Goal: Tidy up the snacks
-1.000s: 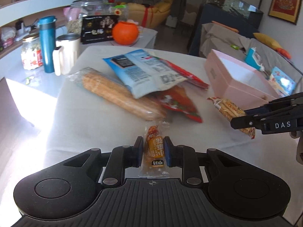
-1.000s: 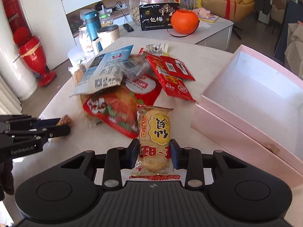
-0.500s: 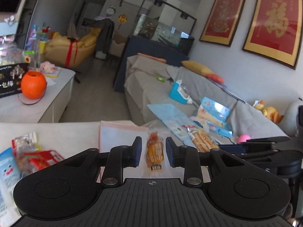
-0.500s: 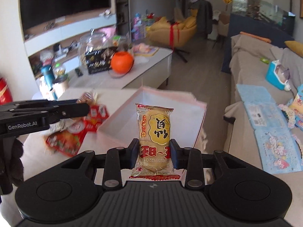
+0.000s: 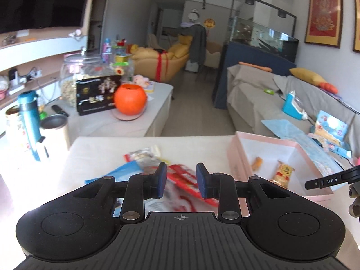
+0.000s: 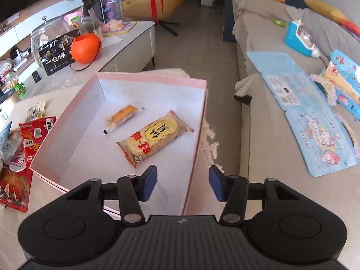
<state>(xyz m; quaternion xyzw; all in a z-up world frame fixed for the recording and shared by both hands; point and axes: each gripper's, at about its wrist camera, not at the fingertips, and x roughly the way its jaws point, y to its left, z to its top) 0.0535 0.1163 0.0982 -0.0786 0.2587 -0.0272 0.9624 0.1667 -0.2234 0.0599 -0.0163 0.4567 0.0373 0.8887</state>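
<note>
A pink box (image 6: 144, 76) with a white inside sits on the table's right side. In it lie a small orange snack stick (image 6: 122, 117) and a yellow rice cracker pack (image 6: 157, 136). Both also show in the left wrist view: the stick (image 5: 257, 163) and the cracker (image 5: 284, 172) inside the box (image 5: 265, 138). My right gripper (image 6: 182, 183) is open and empty above the box's near right edge. My left gripper (image 5: 181, 181) is open and empty above the pile of snack packs, over a red packet (image 5: 183, 176). The right gripper's tip (image 5: 324, 181) shows at the right edge of the left wrist view.
Red snack packets (image 6: 33, 135) and a blue bag (image 5: 122, 172) lie left of the box. An orange pumpkin pot (image 5: 130, 99), a black box (image 5: 97, 94), a glass jar (image 5: 74, 78), a blue bottle (image 5: 28, 117) and a mug (image 5: 56, 130) stand behind. A couch (image 6: 292, 135) with booklets lies right.
Both grippers have opened and let go of their snacks, which now lie in the pink box. My left gripper has swung back left over the snack pile.
</note>
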